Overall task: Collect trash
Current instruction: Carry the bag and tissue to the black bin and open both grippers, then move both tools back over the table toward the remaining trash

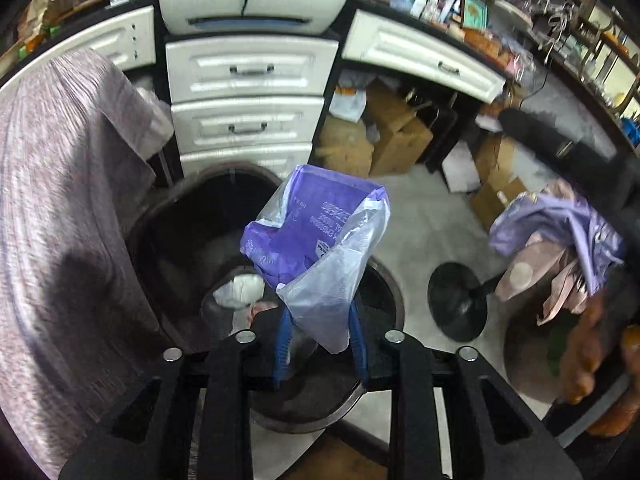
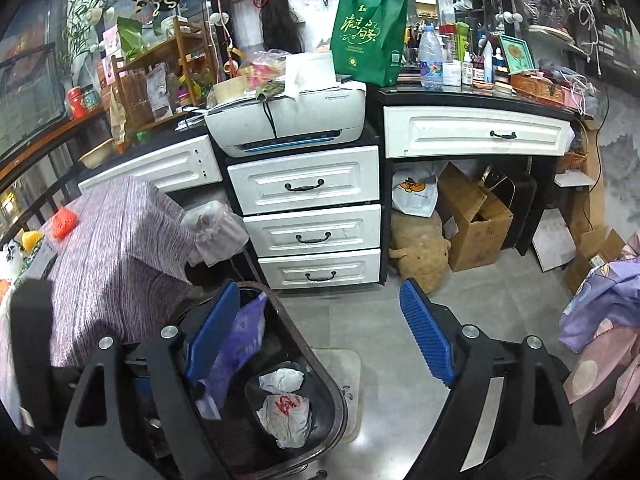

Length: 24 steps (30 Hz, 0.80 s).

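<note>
My left gripper is shut on a purple and clear plastic wrapper and holds it above the black trash bin. White crumpled trash lies in the bin. In the right wrist view the bin stands low and left of centre, with crumpled white paper inside and the purple wrapper at its left side. My right gripper is open and empty above the bin's right rim.
A white drawer cabinet with a printer on top stands behind the bin. A table with a striped purple cloth is on the left. Cardboard boxes sit under the desk. Purple and pink clothes hang at right.
</note>
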### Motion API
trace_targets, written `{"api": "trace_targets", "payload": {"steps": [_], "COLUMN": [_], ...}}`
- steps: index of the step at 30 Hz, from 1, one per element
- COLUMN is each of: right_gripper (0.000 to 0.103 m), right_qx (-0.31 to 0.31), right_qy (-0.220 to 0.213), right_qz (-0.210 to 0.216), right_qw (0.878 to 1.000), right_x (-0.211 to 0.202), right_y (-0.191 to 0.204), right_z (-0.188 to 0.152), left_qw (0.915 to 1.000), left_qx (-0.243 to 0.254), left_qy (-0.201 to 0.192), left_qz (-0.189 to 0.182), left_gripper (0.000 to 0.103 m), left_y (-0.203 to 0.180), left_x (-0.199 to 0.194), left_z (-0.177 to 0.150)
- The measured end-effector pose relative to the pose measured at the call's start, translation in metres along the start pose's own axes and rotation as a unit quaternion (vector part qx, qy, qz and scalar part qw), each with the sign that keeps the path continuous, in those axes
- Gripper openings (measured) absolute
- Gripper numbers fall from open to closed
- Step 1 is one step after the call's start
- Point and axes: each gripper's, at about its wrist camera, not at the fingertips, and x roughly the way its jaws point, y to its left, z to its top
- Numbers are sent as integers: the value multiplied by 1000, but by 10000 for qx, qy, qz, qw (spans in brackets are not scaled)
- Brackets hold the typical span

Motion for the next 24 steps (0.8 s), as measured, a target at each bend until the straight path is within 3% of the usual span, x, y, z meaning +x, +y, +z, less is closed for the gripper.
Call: {"api": "trace_targets", "payload": {"steps": [2, 4, 7, 17, 24], "right_gripper": [82, 82, 85, 92, 93], "right_qx": [2, 3, 6, 108, 45], "right_qy": [-5, -1, -30, -331, -437], "right_qz": [-27, -20, -39, -3, 127], "right_qw": [10000, 10000, 10000, 9994, 9990], "right_x": [-1, -1, -2, -15, -22], "right_y": [-1, -1, -1, 0, 8], "right_z": [-1, -1, -1, 2, 9], "left_qw": [9998, 9997, 9999, 9979, 9895], "left_qx": [-57, -116, -46, 319, 577], "left_qy": [170, 188, 102, -536, -1241], "left_qz": [-6, -71, -43, 200, 463], "left_gripper": [46, 70, 80, 89, 97], "left_y": [2, 2, 0, -14, -18], "left_x": [7, 8, 5, -38, -86], "left_z": [-2, -3, -3, -4, -7]}}
